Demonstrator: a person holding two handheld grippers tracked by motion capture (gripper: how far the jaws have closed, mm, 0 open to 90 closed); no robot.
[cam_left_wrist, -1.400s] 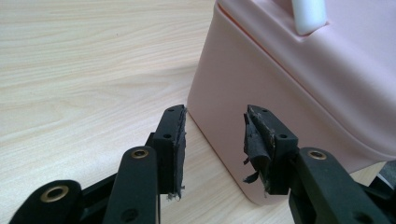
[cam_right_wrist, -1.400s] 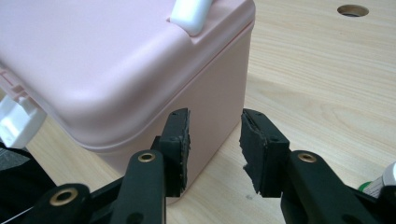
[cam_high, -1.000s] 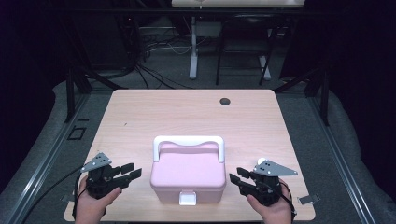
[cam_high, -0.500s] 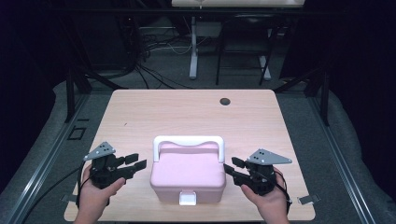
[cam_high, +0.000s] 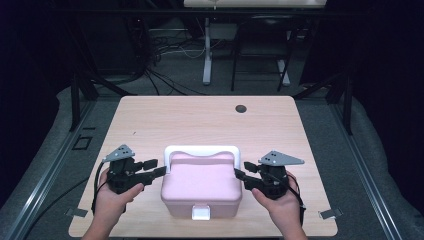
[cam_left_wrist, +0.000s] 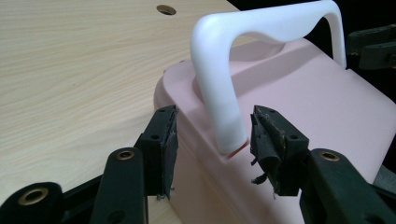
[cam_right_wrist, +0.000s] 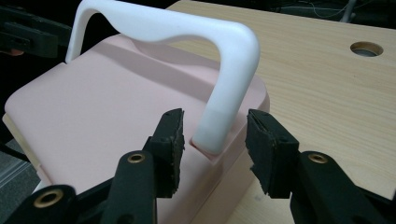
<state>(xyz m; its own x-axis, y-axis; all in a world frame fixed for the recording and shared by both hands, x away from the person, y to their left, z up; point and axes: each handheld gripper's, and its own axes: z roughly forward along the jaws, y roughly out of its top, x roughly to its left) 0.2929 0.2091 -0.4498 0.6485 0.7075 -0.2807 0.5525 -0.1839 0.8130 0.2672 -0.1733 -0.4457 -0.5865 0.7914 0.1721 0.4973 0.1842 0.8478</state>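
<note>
A pink box (cam_high: 201, 187) with a white handle (cam_high: 200, 150) and a white front latch (cam_high: 201, 212) sits near the front edge of the wooden table (cam_high: 200, 120). My left gripper (cam_high: 157, 167) is at the box's left end. In the left gripper view, the left gripper (cam_left_wrist: 215, 135) has its jaws on either side of the handle's (cam_left_wrist: 261, 28) left leg, with gaps showing. My right gripper (cam_high: 241, 171) mirrors it at the right end. In the right gripper view, the right gripper (cam_right_wrist: 215, 140) straddles the handle's (cam_right_wrist: 163, 25) other leg without touching. Both pairs of jaws have just been opening.
A round cable hole (cam_high: 241, 108) lies in the table's far half. Beyond the table are a desk leg (cam_high: 207, 55), cables and dark floor. A person's hands (cam_high: 112, 202) come in from the bottom edge.
Both hands have moved away from the person and inward, up to the two ends of the box. Their jaws now flank the legs of the handle. The box has not moved.
</note>
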